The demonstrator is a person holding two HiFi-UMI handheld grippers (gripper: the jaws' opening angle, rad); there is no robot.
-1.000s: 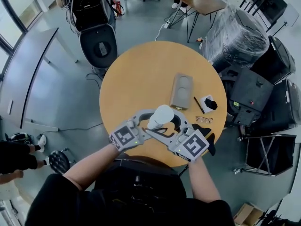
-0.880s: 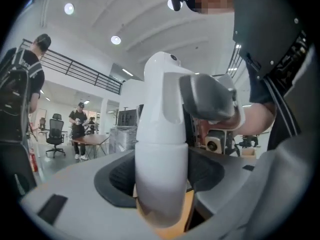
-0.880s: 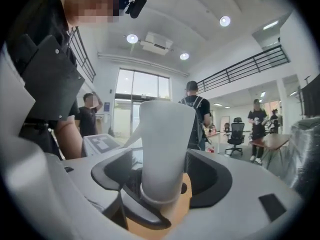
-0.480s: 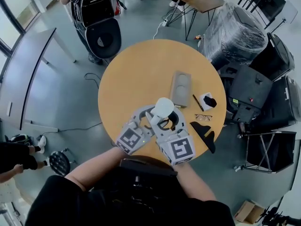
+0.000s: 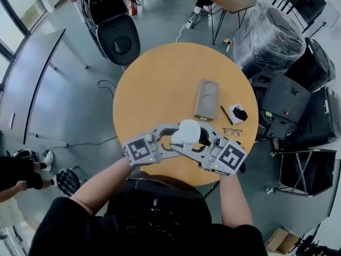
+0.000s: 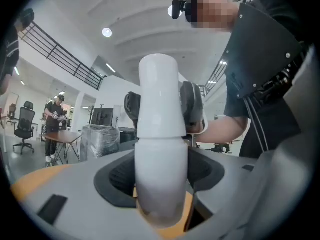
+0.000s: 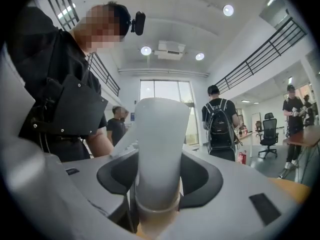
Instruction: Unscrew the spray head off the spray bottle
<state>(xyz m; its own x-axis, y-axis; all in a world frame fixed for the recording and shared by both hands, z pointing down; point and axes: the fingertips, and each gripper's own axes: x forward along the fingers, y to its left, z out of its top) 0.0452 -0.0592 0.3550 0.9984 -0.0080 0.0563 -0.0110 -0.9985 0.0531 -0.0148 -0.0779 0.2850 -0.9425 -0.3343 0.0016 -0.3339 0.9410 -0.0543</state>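
1. Open-plan office hall, round wooden table (image 5: 154,84): the white spray bottle (image 5: 187,132) stands toward the table's 6 o'clock edge, right in front of the person. A flat box (image 5: 205,99) lies toward 2 o'clock of the table's centre. A pen (image 5: 226,115) and a pair of glasses (image 5: 231,132) lie out at 3 to 4 o'clock.
2. Reaching in from 8 o'clock, the left gripper (image 6: 160,181) clamps the bottle's lower body, its dark pads pressed against both sides.
3. Coming from 4 o'clock, the right gripper (image 7: 157,179) is closing its jaws on the spray head (image 7: 157,139). Its pads appear to meet the white upper section on either side.
4. Judged from this, the work is at the gripping stage: body braced and head being seized. No gap shows at the seam between the two parts, so the head looks seated.
5. The next move likely calls for a firm hold on the head, then a turn of the right gripper about the bottle's upright axis. The left should keep the body from spinning or tipping.
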